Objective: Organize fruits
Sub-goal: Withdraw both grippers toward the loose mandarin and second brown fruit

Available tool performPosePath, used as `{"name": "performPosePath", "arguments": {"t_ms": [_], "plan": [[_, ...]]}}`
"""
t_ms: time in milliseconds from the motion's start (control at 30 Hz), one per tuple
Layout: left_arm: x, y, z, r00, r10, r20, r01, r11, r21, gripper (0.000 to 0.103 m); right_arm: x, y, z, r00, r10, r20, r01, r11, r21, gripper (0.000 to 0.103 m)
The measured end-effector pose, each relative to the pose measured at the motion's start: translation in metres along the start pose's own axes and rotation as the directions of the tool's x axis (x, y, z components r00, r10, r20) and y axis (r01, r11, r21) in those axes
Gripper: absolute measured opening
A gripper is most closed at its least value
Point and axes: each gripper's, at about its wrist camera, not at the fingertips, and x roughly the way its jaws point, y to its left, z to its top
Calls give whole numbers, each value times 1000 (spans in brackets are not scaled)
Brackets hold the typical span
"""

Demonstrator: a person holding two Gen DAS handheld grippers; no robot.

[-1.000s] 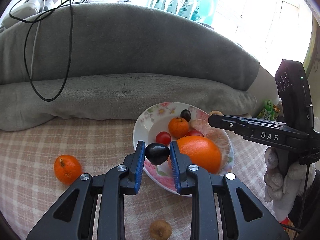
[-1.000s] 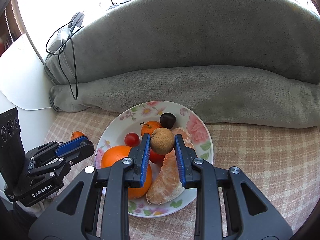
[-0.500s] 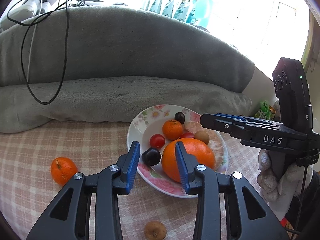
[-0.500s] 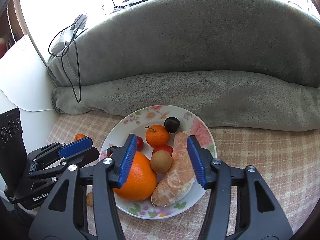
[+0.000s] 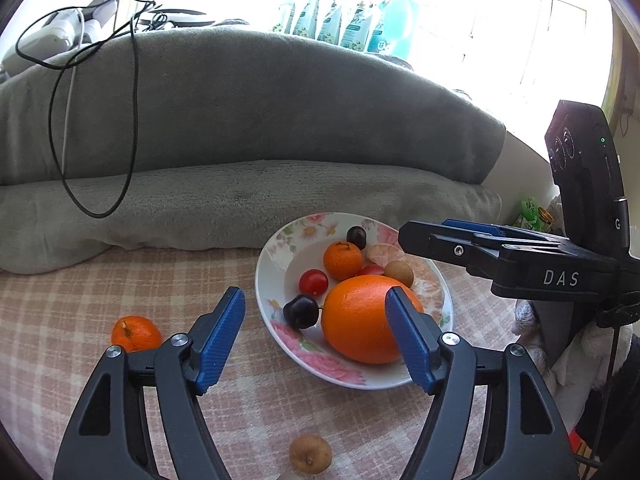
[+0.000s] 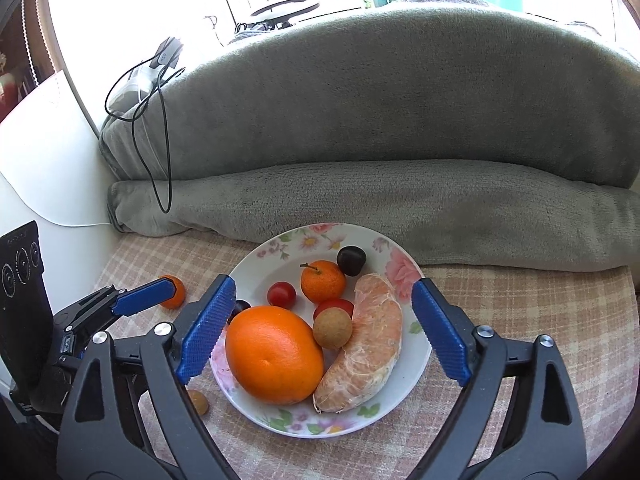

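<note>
Both grippers, left (image 5: 314, 332) and right (image 6: 324, 328), had just opened and hung empty above the floral plate (image 6: 412, 364), a dark cherry (image 5: 301, 311) and brown longan (image 6: 332, 328) lying released inside. Next seemingly came the small orange (image 5: 136, 334) and second longan (image 5: 311, 454), both on the checked cloth (image 5: 80, 280).

Black left gripper (image 5: 314, 330); blue ribbed pads (silver screws); right gripper (image 6: 322, 330) alike.

You see a glossy white floral ceramic plate (image 6: 404, 268), a matt pink checked woven tablecloth (image 6: 520, 320), a plush grey fleece blanket (image 6: 400, 120), and ribbed blue rubbery gripper pads (image 6: 206, 326) on smooth black plastic.
</note>
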Motion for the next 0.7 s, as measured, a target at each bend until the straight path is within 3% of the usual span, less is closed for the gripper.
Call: {"name": "performPosePath", "arguments": {"t_ms": [700], "plan": [[-41,25,-17,998,56,23,-55,998,-31,73,-38,39,-19,1000,15,22,-14,998,-61,92]]}}
